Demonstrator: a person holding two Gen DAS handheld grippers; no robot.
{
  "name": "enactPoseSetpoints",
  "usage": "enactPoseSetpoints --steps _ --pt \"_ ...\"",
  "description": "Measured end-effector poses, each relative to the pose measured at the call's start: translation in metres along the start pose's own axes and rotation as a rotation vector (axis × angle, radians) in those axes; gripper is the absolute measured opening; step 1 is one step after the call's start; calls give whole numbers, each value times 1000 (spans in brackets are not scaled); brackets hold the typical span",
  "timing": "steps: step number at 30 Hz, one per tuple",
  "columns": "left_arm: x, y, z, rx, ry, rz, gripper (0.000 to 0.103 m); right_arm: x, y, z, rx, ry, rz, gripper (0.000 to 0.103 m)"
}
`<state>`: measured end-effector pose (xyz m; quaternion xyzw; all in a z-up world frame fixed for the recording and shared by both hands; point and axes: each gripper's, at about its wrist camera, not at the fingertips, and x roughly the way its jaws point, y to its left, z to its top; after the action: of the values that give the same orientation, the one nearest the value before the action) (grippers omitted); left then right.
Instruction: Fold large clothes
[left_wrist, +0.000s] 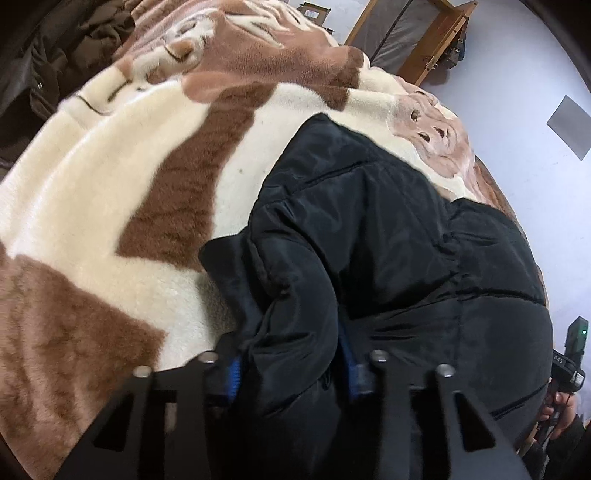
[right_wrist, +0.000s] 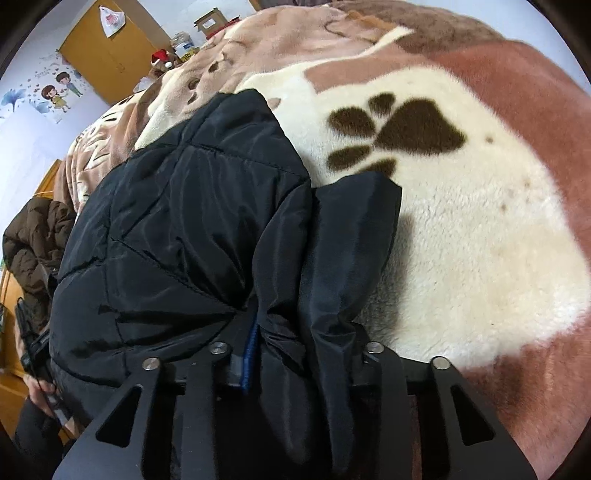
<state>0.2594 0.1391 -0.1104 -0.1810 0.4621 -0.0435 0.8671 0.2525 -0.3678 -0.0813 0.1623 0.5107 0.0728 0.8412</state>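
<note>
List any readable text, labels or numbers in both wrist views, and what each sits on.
Nothing can be quoted with confidence.
White letters on the other gripper's black body: too small to read.
Label on the cardboard box: blurred.
Print on the white plastic bag hanging on the door: blurred.
Cartoon wall sticker: faint writing above the figures, illegible.
Black jacket: no visible text.

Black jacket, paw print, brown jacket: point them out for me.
Black jacket (right_wrist: 184, 206): right wrist view, quilted back panel.
Paw print (right_wrist: 417, 129): right wrist view, large dark pad on the blanket.
Brown jacket (right_wrist: 33, 236): right wrist view, puffy body at the left edge.
</note>
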Motion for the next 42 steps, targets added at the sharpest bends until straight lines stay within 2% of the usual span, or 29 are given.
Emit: enactPoseSetpoints --steps 2,4,9,13,18,23,25,27,28,29,30,32,33,35,38,42 --pt "-14 -4 3 1 -12 10 30 -12 5 1 -2 -13 -2 26" --pt "-30 -10 5 8 -32 13 27 -28 11 3 -13 -36 3 24" --pt "-72 -19 2 44 -78 5 25 -68 23 -3 -47 -79 25 23" --pt "-94 -14 -7 26 -94 -12 24 -82 27 -14 -49 -88 43 23" --pt "-108 -10 -12 17 -110 -15 20 -86 29 -20 -54 -88 56 23" --pt "-108 -11 -1 20 -120 -14 16 -89 34 -10 -62 -102 65 23" --pt "-101 -9 3 24 -107 -30 16 -84 32 -7 -77 -82 60 23" --pt "-81 8 1 -68 -37 -30 19 -71 22 -8 -57 -34 61 24" --pt "-70 15 -3 -97 6 -25 24 -66 19 -11 -59 -12 57 25" --pt "-64 18 -8 -89 17 -4 32 -60 15 -15 -56 6 45 27" --pt "-62 19 -14 -75 11 9 34 -55 11 -20 -48 17 39 28" --pt "-61 22 -20 -63 -7 12 51 -50 5 -25 -33 26 38 31" --pt "-60 24 -21 -69 -8 15 56 -47 2 -26 -17 33 43 32" --pt "-50 33 -17 -97 13 -3 75 -42 0 -24 -2 42 40 35" --pt "-30 44 -15 -148 50 -22 94 -36 1 -24 -8 53 28 38" --pt "-10 59 -23 -243 90 -135 99 -30 -3 -24 4 65 29 40"
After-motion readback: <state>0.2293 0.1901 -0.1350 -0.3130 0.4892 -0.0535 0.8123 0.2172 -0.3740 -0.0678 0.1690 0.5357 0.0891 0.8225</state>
